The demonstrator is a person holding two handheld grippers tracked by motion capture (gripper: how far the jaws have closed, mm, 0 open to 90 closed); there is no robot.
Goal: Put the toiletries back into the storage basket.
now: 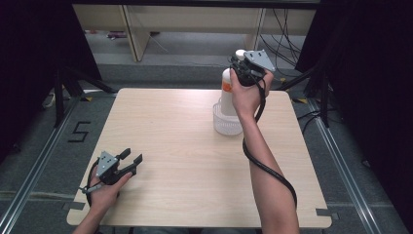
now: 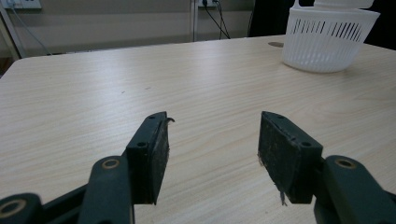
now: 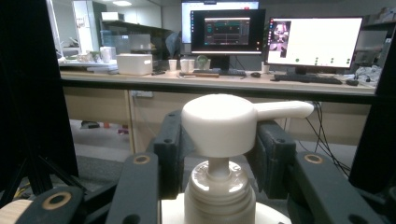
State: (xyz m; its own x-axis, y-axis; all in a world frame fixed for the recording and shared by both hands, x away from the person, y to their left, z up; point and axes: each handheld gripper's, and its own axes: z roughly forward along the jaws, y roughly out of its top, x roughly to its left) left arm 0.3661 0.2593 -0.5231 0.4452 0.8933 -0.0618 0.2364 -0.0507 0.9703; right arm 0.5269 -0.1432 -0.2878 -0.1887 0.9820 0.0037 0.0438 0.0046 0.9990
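Observation:
A white pump bottle [image 1: 226, 88] with an orange label stands upright in a white slotted basket [image 1: 227, 125] at the table's far right. My right gripper [image 1: 239, 62] is shut on the bottle's top. In the right gripper view its jaws press both sides of the pump head [image 3: 223, 122], whose spout points right. My left gripper [image 1: 132, 159] rests low at the table's front left, open with nothing between its fingers [image 2: 148, 154]. The basket [image 2: 327, 41] shows far off at the upper right of the left gripper view.
The light wooden table [image 1: 180, 141] carries nothing else. A black cable [image 1: 269, 168] trails along the right forearm. Beyond the table are a desk with monitors [image 3: 275, 39], dark curtains at both sides, and floor cables.

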